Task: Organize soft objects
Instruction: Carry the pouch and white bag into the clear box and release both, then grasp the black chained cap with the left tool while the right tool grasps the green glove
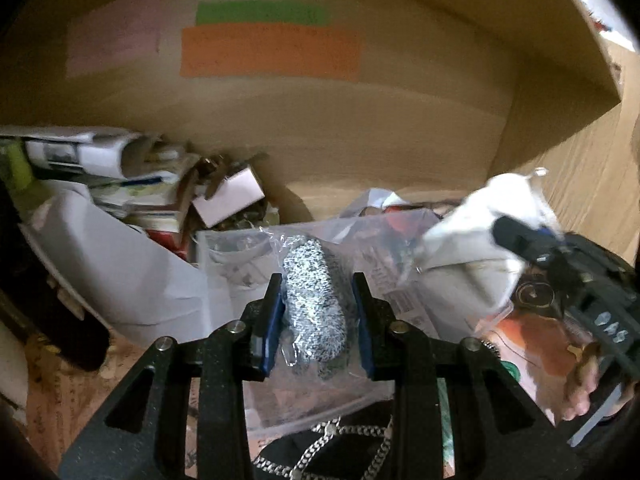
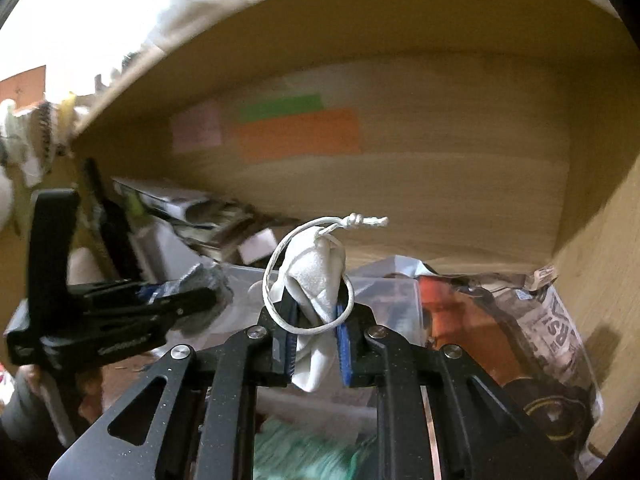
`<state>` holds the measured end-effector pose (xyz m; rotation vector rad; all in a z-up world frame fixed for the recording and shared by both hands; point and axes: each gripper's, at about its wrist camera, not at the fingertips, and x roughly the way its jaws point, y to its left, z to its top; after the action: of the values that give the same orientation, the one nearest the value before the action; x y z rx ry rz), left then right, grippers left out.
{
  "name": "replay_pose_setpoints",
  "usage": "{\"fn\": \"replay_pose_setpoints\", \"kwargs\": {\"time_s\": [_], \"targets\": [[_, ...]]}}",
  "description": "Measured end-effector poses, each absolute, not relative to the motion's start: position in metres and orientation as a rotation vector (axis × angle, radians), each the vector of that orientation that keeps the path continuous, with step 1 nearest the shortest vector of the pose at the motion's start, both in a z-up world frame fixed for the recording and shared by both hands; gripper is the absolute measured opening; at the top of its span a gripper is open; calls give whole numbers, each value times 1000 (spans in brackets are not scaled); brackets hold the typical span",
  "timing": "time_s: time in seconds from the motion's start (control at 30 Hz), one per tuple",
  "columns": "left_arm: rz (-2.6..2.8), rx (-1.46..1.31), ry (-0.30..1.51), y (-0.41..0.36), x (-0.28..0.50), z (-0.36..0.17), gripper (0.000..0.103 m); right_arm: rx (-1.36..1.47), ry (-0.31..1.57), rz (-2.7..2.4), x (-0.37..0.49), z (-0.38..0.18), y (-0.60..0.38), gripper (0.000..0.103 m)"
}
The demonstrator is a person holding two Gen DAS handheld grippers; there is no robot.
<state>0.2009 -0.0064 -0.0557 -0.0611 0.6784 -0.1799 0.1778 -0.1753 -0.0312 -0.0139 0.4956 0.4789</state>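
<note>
My left gripper (image 1: 316, 284) is shut on a speckled black-and-white knitted roll in a clear plastic bag (image 1: 314, 300), held above a pile on the shelf floor. It also shows at the left of the right wrist view (image 2: 192, 296). My right gripper (image 2: 316, 300) is shut on a small white cloth drawstring pouch (image 2: 320, 276), with its white cord (image 2: 280, 256) looped over the fingers. The pouch (image 1: 480, 216) and the right gripper (image 1: 516, 236) show blurred at the right of the left wrist view. Both are inside a wooden compartment.
The wooden back wall (image 1: 400, 120) carries pink, green (image 1: 260, 12) and orange (image 1: 268, 52) paper notes. Papers and small boxes (image 1: 228, 196) are heaped at the left, with a white bag (image 1: 120, 268). Clear plastic packets (image 2: 392, 296) and a printed bag (image 2: 556, 328) lie below. A silver chain (image 1: 332, 440) lies near.
</note>
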Motion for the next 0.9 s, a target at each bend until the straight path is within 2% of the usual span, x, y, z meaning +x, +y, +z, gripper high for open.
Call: {"fn": "replay_pose_setpoints", "kwargs": {"time_s": [0.27,0.3,0.33,0.43,0.47,0.57,0.67,0.73,0.8,0.9], "targets": [[-209,-41,818,-13,234,-86,31,-68,669,445,216,-75,-155,16],[-212,-39,832,-14,235,-89,34,-79,685,429,218,-79,-154,17],[-212,-36,835,-14,235,-90,39,-87,695,420,220,-81,-154,19],[-194,-24,810,-12,229,-88,56,-106,696,386,220,-83,-156,40],[-190,-23,796,-12,225,-86,57,-111,689,379,220,-81,-157,49],[-186,-31,766,-5,215,-77,60,-124,637,357,210,-69,-161,66],[-173,-27,710,2,200,-66,71,-128,587,355,196,-54,-166,78],[-161,-17,663,6,185,-59,85,-126,555,369,184,-46,-171,80],[-153,-13,632,9,171,-54,93,-123,536,389,175,-40,-174,85],[-157,-7,615,12,153,-52,97,-135,513,415,157,-35,-177,86]]}}
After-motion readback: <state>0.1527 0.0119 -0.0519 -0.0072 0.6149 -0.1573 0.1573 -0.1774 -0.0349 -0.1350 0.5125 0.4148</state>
